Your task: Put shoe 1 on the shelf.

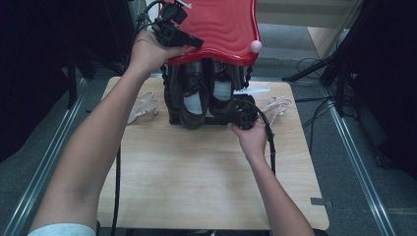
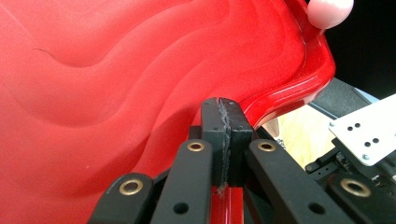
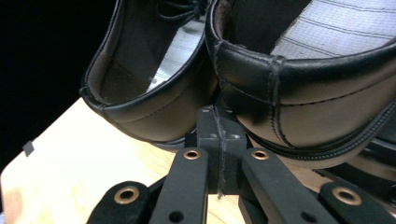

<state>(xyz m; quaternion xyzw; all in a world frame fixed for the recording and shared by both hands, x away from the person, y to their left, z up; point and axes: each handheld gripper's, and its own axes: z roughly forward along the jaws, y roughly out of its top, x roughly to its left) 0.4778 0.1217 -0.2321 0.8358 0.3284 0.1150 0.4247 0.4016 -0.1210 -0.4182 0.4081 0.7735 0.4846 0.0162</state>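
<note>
A red wavy lid (image 1: 221, 29) (image 2: 116, 93) with a pink knob (image 1: 255, 46) (image 2: 329, 11) sits tilted over a black rack holding two black leather shoes (image 1: 194, 98) (image 1: 222, 88). My left gripper (image 1: 196, 43) (image 2: 226, 105) lies at the lid's near left edge, jaws shut pad to pad; the red rim shows just beneath them. My right gripper (image 1: 223, 110) (image 3: 218, 112) is shut with nothing between its pads. Its tips sit low at the heels, right where the left shoe (image 3: 154, 107) and right shoe (image 3: 303, 107) meet.
The rack stands at the far edge of a light wooden table (image 1: 196, 172). Pale sandals lie to its left (image 1: 145, 105) and right (image 1: 278, 104). A white strip (image 1: 251, 91) sticks out beside the shoes. Cables (image 1: 314, 103) and metal rails run along the floor.
</note>
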